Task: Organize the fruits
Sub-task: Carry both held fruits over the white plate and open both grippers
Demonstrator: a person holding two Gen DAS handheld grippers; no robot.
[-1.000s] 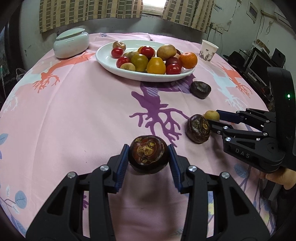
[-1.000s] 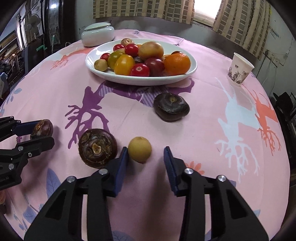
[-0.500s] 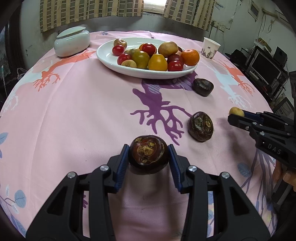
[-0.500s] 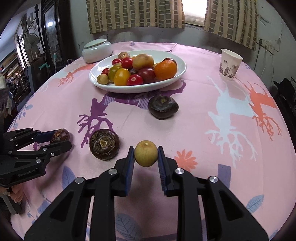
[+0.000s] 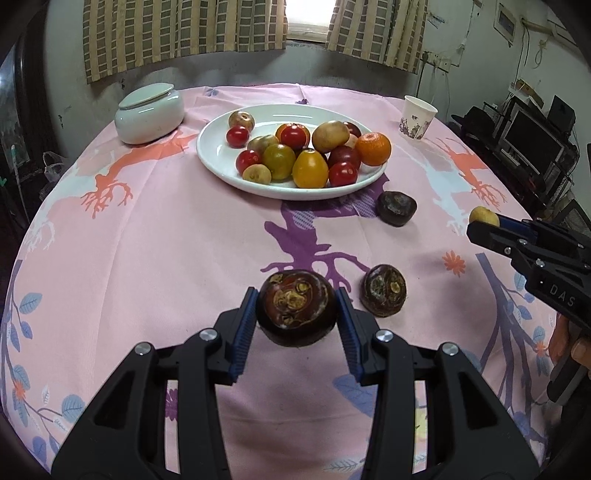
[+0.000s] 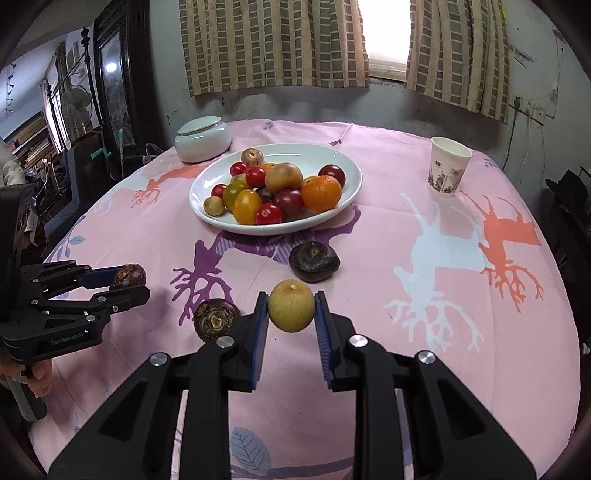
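Two fruits are clamped above the pink-clothed table [image 5: 166,240]: our left hand-held gripper [image 5: 296,317] squeezes a dark brown fruit [image 5: 295,308], our right hand-held gripper [image 6: 291,314] a small yellow fruit [image 6: 291,310], both short of the white plate [image 6: 343,166].

A round table [image 6: 480,280] draped in a pink cloth [image 5: 155,236] printed with tree silhouettes in orange, white and purple is occupying most of the room. Behind its far edge, a grey, stained wall [image 6: 295,105] is running beneath a window [image 6: 384,33], through which bright daylight is entering. Checked brown-and-cream curtains [image 6: 273,44] are hanging to either side of the gap. At far right, a wall socket [image 6: 519,105] with a trailing cable is showing; in the left wrist view, dark shelving with a monitor [image 5: 535,138] is standing there. At far left, a dark wooden cabinet [image 6: 114,74] and a standing fan [image 6: 77,99] are crowding a cluttered area.
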